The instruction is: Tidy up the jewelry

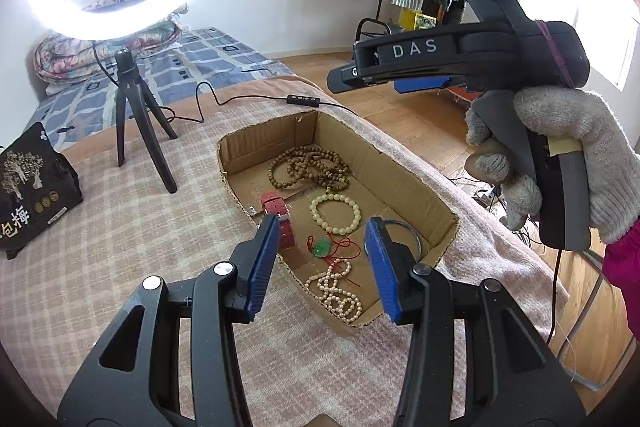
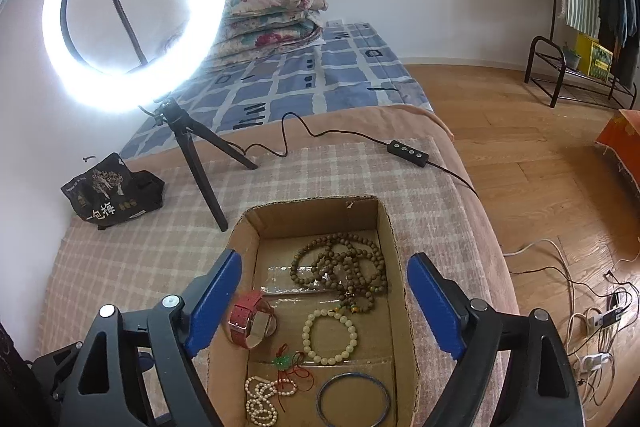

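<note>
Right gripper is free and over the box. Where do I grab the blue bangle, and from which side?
The blue bangle lies flat on the cardboard box floor by the near right wall. Come from above, one finger inside the ring, and pinch its left arc, probably clearest of that wall and the pearls.

A shallow open cardboard box (image 2: pixel 394 251) holds the jewelry. Brown wooden beads (image 2: pixel 344 267) coil at the far end; a cream bracelet (image 2: pixel 330 337), red-strapped watch (image 2: pixel 250 323), jade pendant (image 2: pixel 285 363), pearl strand (image 2: pixel 262 401) and blue bangle (image 2: pixel 354 401) lie nearer.

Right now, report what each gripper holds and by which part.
Nothing is held. The left gripper and the right gripper both stand open above the cardboard box, and all the jewelry lies loose inside it.
</note>
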